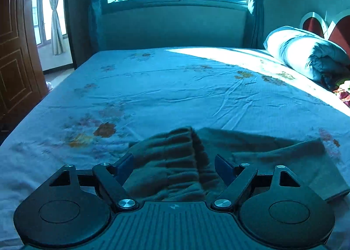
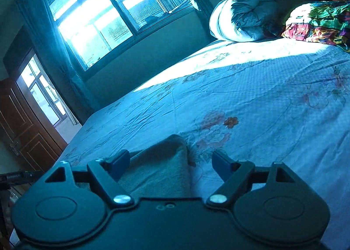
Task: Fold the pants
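Here pants (image 1: pixel 196 162) lie between both spread tools.

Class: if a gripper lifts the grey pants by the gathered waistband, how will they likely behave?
The pants would probably droop, since they lie limp and creased on the bed sheet. Their gathered waistband looks bulkier, likely an easier hold. The fabric looks soft, probably not slippery.

The left tool (image 1: pixel 174 167) points level and forward, its two blue-padded fingers (image 1: pixel 124 168) spread wide apart, clamping nothing. The right tool (image 2: pixel 170 163) is rolled to one side, so its view is tilted; its blue fingers (image 2: pixel 221 163) also stand wide apart, gripping nothing
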